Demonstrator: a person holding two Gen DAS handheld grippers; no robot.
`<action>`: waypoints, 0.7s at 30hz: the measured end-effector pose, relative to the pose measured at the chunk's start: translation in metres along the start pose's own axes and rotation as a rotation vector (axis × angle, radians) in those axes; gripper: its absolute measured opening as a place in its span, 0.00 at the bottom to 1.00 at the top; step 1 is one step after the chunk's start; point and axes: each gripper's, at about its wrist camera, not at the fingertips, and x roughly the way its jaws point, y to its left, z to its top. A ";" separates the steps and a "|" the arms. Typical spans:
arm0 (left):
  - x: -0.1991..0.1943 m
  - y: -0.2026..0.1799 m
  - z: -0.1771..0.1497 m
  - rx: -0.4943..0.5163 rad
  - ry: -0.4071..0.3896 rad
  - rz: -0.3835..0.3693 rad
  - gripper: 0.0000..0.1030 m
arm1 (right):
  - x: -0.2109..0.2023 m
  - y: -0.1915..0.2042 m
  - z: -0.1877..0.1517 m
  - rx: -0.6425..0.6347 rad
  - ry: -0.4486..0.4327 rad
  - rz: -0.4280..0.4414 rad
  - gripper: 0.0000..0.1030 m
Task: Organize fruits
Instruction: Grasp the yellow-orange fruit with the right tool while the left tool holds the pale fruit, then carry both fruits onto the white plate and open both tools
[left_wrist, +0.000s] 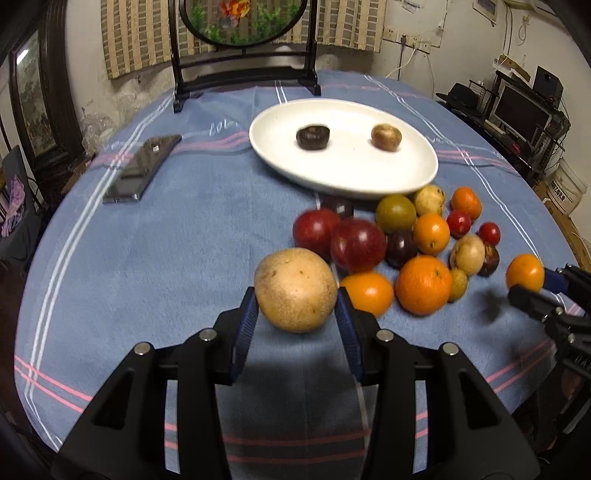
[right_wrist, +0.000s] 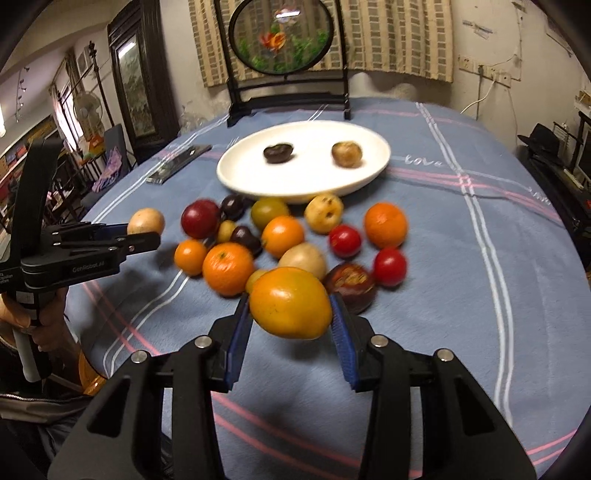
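Left wrist view: left gripper (left_wrist: 297, 306) clamps a tan round fruit (left_wrist: 295, 290) above the blue tablecloth (left_wrist: 166, 258), angled down; fruit pile (left_wrist: 402, 240) blurry, white plate (left_wrist: 343, 177) beyond.

Right wrist view: right gripper (right_wrist: 291, 314) grips an orange fruit (right_wrist: 290, 302) w/ both pads, lifted; fruits behind partly hidden. Hand (right_wrist: 48, 328) at left edge, cut off.

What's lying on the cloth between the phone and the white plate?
Nothing: in the left wrist view only bare striped tablecloth separates the phone from the plate. The loose fruit pile sits nearer, in front of the plate.
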 end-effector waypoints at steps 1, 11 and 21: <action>-0.001 0.000 0.005 0.002 -0.011 0.007 0.42 | -0.002 -0.004 0.004 0.004 -0.011 -0.006 0.42; -0.002 -0.009 0.040 0.035 -0.055 0.004 0.42 | -0.002 -0.021 0.028 0.033 -0.052 -0.017 0.42; 0.007 -0.012 0.101 0.080 -0.126 0.029 0.42 | 0.013 -0.023 0.099 -0.066 -0.119 -0.084 0.42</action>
